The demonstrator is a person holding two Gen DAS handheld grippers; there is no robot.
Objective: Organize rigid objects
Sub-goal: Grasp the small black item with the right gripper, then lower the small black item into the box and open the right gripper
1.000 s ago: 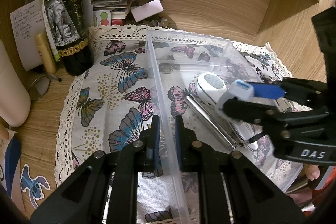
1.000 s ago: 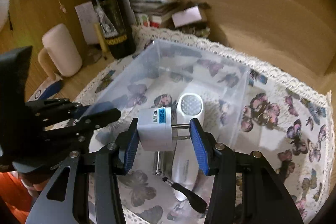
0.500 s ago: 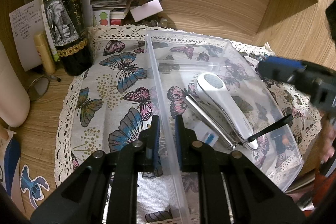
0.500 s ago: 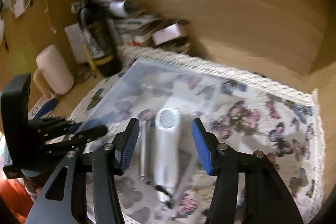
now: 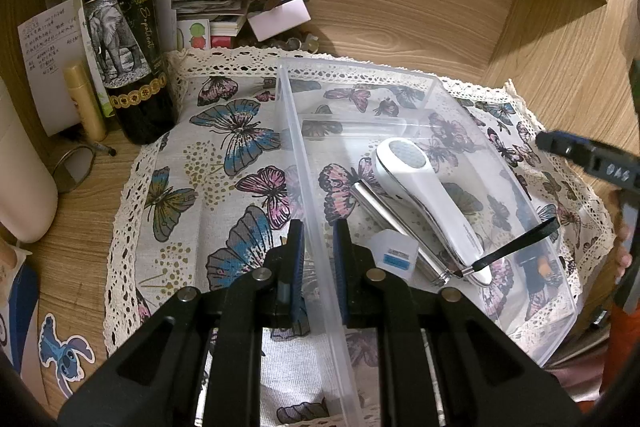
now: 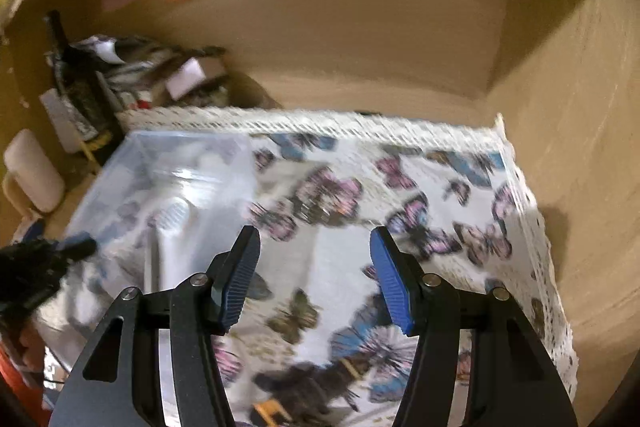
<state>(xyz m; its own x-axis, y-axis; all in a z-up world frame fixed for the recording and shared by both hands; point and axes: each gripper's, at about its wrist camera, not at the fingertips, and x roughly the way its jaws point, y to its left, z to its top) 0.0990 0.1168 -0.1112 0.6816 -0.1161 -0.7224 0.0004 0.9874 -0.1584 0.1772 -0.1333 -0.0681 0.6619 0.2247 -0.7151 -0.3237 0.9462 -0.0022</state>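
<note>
A clear plastic bin (image 5: 304, 163) stands on a butterfly cloth (image 5: 224, 155). My left gripper (image 5: 319, 247) is shut on the bin's left wall. Inside lie a white handheld device (image 5: 424, 195) with a black strap, a metal rod (image 5: 384, 215) and a white plug adapter (image 5: 394, 253). My right gripper (image 6: 314, 279) is open and empty, above the cloth to the right of the bin (image 6: 168, 187). It also shows at the right edge of the left wrist view (image 5: 588, 159).
A dark wine bottle (image 5: 124, 39), a gold tube (image 5: 84, 103), papers and small items (image 5: 212, 7) stand at the back left. A cream mug (image 5: 20, 171) is at the left. Wooden walls (image 5: 440, 7) close the back and right. A small dark object (image 5: 536, 265) lies beyond the bin's right wall.
My right gripper let go of the plug adapter, which now lies in the bin, then opened and swung away to the right. My left gripper has kept its hold on the bin wall.
</note>
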